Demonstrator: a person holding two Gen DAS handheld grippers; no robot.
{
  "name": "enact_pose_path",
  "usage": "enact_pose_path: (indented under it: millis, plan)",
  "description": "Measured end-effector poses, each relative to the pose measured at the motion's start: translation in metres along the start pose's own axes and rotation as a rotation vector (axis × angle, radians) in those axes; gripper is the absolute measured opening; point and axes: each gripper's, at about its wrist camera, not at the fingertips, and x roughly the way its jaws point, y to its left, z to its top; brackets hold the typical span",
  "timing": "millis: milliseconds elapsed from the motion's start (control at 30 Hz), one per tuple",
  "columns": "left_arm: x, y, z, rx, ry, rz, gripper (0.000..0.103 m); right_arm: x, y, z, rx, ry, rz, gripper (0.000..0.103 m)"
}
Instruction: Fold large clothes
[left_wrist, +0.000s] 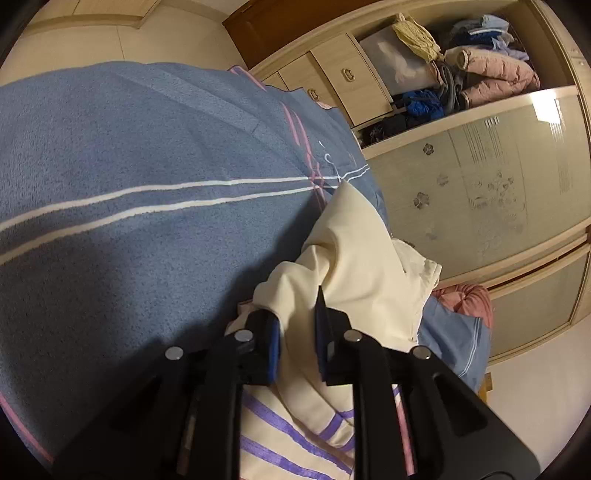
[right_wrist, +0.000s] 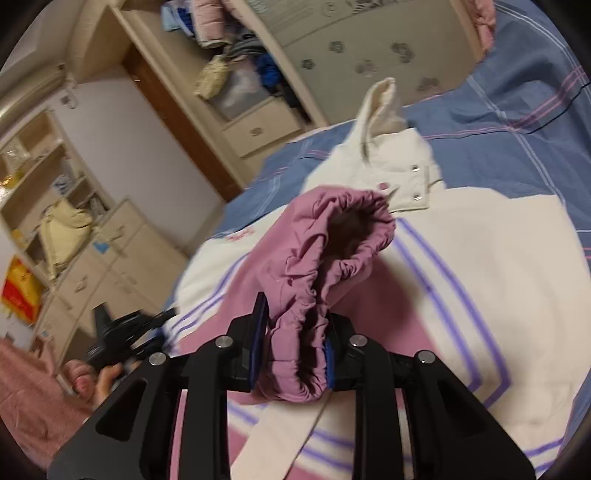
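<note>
A cream jacket (right_wrist: 480, 258) with purple stripes and pink panels lies spread on the blue bed cover (right_wrist: 517, 147), its collar (right_wrist: 380, 110) pointing away. My right gripper (right_wrist: 295, 350) is shut on the jacket's gathered pink cuff (right_wrist: 332, 258) and holds the sleeve above the jacket body. My left gripper (left_wrist: 297, 332) is shut on a bunched cream part of the jacket (left_wrist: 354, 251), lifted off the blue bed cover (left_wrist: 129, 147). The left gripper also shows, blurred, in the right wrist view (right_wrist: 122, 336) at the lower left.
An open wardrobe (left_wrist: 424, 74) stuffed with clothes stands past the bed, with frosted sliding doors (left_wrist: 498, 177) beside it. A pink cushion (left_wrist: 465, 299) lies at the bed's edge. Drawers and shelves (right_wrist: 74, 221) line the wall to the left in the right wrist view.
</note>
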Motion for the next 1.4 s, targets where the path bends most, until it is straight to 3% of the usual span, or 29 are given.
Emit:
enact_pose_path:
  millis: [67, 167, 200, 300, 333, 367, 400, 467, 567, 667, 733, 833, 867, 967, 1067, 1233, 1300, 1333, 1367, 1400]
  plan:
    - [-0.005, -0.011, -0.003, 0.052, -0.003, -0.001, 0.022, 0.020, -0.026, 0.005, 0.048, 0.040, -0.085, 0.026]
    - [-0.007, -0.029, -0.009, 0.159, -0.010, 0.036, 0.024, 0.039, -0.058, -0.009, 0.110, 0.148, -0.140, 0.029]
    - [-0.007, -0.032, -0.010, 0.176, -0.007, 0.046, 0.024, 0.039, -0.069, -0.022, 0.134, 0.189, -0.143, 0.033]
    - [-0.014, -0.036, -0.011, 0.192, 0.002, 0.062, 0.031, 0.023, -0.084, -0.033, 0.163, 0.171, -0.091, 0.045]
    - [-0.020, -0.037, -0.012, 0.192, 0.000, 0.067, 0.039, 0.012, -0.088, -0.034, 0.176, 0.161, -0.088, 0.050]
    - [-0.031, -0.040, -0.014, 0.202, -0.025, 0.071, 0.053, -0.005, -0.092, -0.034, 0.197, 0.133, -0.106, 0.062]
    - [-0.041, -0.044, -0.016, 0.221, -0.061, 0.075, 0.058, -0.016, -0.093, -0.033, 0.206, 0.097, -0.133, 0.065]
    - [-0.064, -0.059, -0.019, 0.285, -0.138, 0.057, 0.058, -0.043, -0.091, -0.026, 0.176, -0.005, -0.177, 0.064]
    - [-0.066, -0.086, -0.021, 0.345, -0.108, -0.003, 0.051, -0.065, -0.068, -0.016, 0.089, -0.098, -0.109, 0.050]
    - [-0.036, -0.111, -0.029, 0.403, -0.003, 0.013, 0.040, -0.046, -0.037, -0.011, 0.015, -0.041, -0.024, 0.045]
    - [-0.011, -0.119, -0.040, 0.464, 0.055, 0.049, 0.038, -0.022, -0.025, -0.009, 0.000, 0.007, -0.021, 0.045]
    - [0.026, -0.113, -0.046, 0.499, 0.133, 0.156, 0.037, 0.030, -0.025, -0.006, -0.019, 0.105, -0.108, 0.037]
    - [0.036, -0.106, -0.045, 0.494, 0.145, 0.189, 0.031, 0.049, -0.030, -0.005, -0.012, 0.145, -0.149, 0.031]
    - [0.063, -0.091, -0.036, 0.480, 0.169, 0.253, 0.011, 0.079, -0.042, -0.001, -0.012, 0.154, -0.230, 0.019]
    - [0.079, -0.083, -0.020, 0.424, 0.181, 0.259, 0.006, 0.106, -0.050, 0.017, 0.005, 0.149, -0.262, 0.016]
    - [0.103, -0.093, -0.017, 0.499, 0.151, 0.323, 0.006, 0.135, -0.056, 0.030, -0.042, 0.155, -0.290, 0.016]
    - [0.100, -0.097, -0.023, 0.531, 0.143, 0.340, 0.006, 0.127, -0.052, 0.028, -0.058, 0.164, -0.293, 0.017]
    - [0.093, -0.100, -0.025, 0.533, 0.138, 0.320, 0.012, 0.117, -0.048, 0.027, -0.064, 0.158, -0.291, 0.019]
    - [0.078, -0.103, -0.027, 0.526, 0.121, 0.285, 0.030, 0.101, -0.043, 0.025, -0.074, 0.132, -0.283, 0.021]
    - [0.065, -0.107, -0.029, 0.525, 0.096, 0.260, 0.041, 0.087, -0.039, 0.021, -0.090, 0.106, -0.270, 0.027]
